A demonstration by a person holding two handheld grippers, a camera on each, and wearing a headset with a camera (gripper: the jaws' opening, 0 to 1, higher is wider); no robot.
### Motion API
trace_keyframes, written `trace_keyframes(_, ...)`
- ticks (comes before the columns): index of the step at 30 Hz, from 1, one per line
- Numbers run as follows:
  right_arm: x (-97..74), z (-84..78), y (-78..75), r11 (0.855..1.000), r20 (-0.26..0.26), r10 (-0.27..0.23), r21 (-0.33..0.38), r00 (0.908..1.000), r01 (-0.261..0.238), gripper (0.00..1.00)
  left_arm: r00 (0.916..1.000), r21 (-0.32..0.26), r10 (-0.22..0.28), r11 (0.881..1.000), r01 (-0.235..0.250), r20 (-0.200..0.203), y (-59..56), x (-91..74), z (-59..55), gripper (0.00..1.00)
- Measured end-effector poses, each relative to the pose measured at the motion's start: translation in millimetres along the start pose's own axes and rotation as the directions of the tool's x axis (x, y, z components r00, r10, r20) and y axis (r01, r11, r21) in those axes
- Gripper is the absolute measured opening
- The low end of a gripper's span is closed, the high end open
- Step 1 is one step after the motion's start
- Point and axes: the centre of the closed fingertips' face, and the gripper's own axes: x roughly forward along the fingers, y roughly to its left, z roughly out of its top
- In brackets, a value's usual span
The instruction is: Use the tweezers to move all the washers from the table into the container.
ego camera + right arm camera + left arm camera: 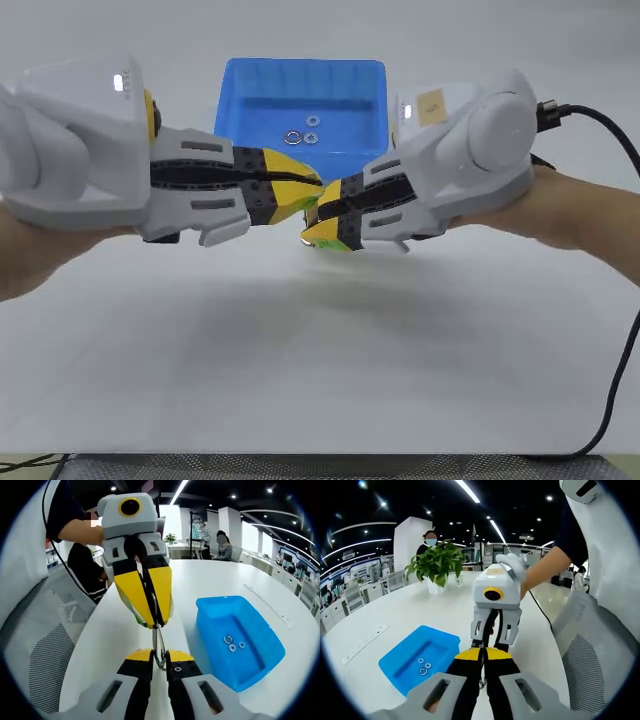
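The left gripper is reaching in with its yellow-tipped jaws clenched on thin silver metal tweezers, which are sticking out from between the tips. The right gripper is meeting it nose to nose, its own yellow-tipped jaws sitting close on either side of the rounded end of the tweezers (whether they are actually pressing on the metal, I cannot tell). In the head view the two grippers are hanging tip to tip above the table, each one being held in a person's hand, the left gripper slightly higher than the right gripper.

Just beyond the meeting tips, a blue rectangular plastic container is resting on the smooth white table. Three small silver metal washers are lying close together on its floor, near the middle.

A black cable is trailing from the right gripper off the table's near edge. Farther out, the left gripper view is showing a green leafy potted plant standing on the table and a grey mesh chair beside it
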Motion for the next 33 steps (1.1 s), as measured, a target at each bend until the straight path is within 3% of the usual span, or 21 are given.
trace_keyframes(14,-2.4,1.9,1.9,0.995,0.053,0.095,-0.014,0.9940,-0.094,0.10,0.9986,0.023,-0.049,0.999,0.049,-0.022,-2.1,0.2,-0.2,0.04)
trace_keyframes(22,-2.4,3.6,1.4,0.992,0.100,0.126,-0.002,0.9870,-0.126,0.09,0.9989,0.020,-0.039,0.999,0.040,-0.026,0.3,-1.0,0.2,0.05)
trace_keyframes(33,-2.2,7.6,4.9,0.990,0.114,0.141,-0.013,0.9834,-0.141,0.08,0.9992,0.005,-0.029,1.000,0.029,-0.026,0.1,-3.0,2.3,0.05)
